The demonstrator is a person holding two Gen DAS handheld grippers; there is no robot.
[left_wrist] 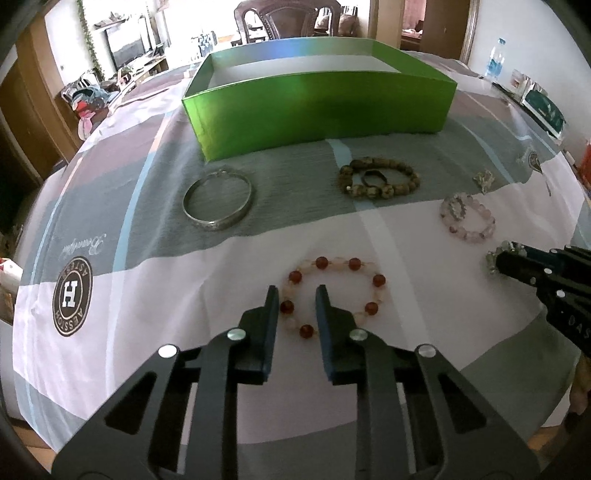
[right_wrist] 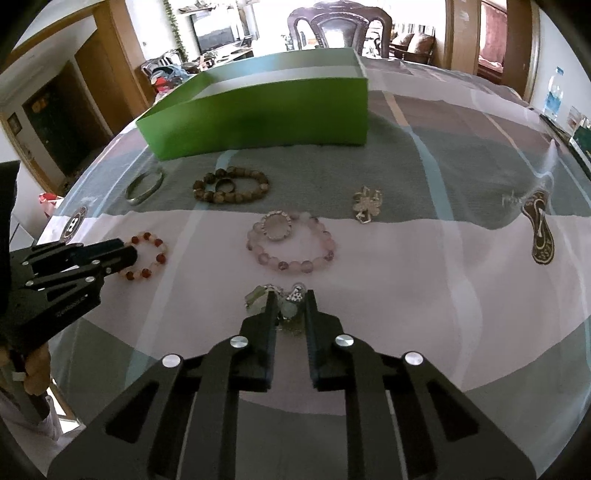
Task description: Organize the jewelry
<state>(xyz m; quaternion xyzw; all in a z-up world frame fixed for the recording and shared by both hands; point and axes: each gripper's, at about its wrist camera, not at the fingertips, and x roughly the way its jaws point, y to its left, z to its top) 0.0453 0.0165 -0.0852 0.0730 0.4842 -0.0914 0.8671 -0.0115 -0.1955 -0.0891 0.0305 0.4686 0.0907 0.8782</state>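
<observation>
An open green box [left_wrist: 317, 107] stands at the far side of the table; it also shows in the right wrist view [right_wrist: 258, 118]. My left gripper [left_wrist: 295, 299] is open, its jaws straddling the near-left arc of a red-and-white bead bracelet [left_wrist: 365, 269] lying flat. My right gripper [right_wrist: 289, 301] is open around a pale green-and-silver charm bracelet [right_wrist: 258, 297] on the cloth. A silver bangle [left_wrist: 218, 199], a brown bead bracelet [left_wrist: 380, 177] with a dark ring inside, a pink bead bracelet [right_wrist: 291, 245] with a rhinestone ring, and a silver clover brooch [right_wrist: 365, 203] lie between.
The table carries a grey, pink and white patterned cloth [left_wrist: 147, 236] with round logos. A water bottle [right_wrist: 554, 96] and boxes stand at the far right edge. A dark chair [right_wrist: 340, 26] is behind the box.
</observation>
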